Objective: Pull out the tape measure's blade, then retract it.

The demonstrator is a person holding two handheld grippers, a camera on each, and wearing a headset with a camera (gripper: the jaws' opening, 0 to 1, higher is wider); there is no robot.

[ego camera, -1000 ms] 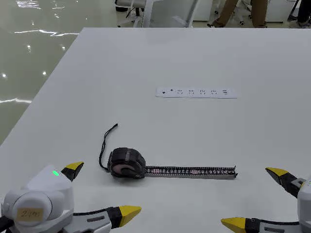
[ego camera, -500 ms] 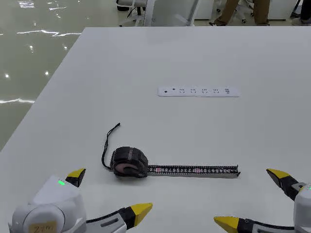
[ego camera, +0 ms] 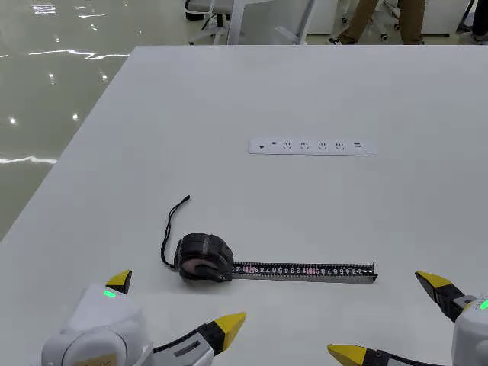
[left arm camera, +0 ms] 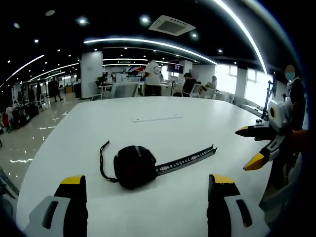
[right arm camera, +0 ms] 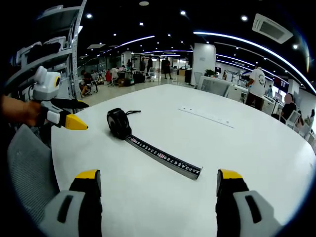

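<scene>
The tape measure lay on the white desk, its dark case resting toward the left and its blade drawn out flat along the desk to the right, ending in a small hook. A black wrist strap curled from the case's left side toward the far edge. The left tongs hung at the near left, spread wide and holding nothing, with the case just beyond the yellow tips and apart from them. The right tongs hung at the near right, likewise spread and empty, the blade's hooked end lying a little left of and beyond them, not touching. The whole tape measure sat on the far side of both tongs, roughly between them. A white power strip lay farther back on the desk
</scene>
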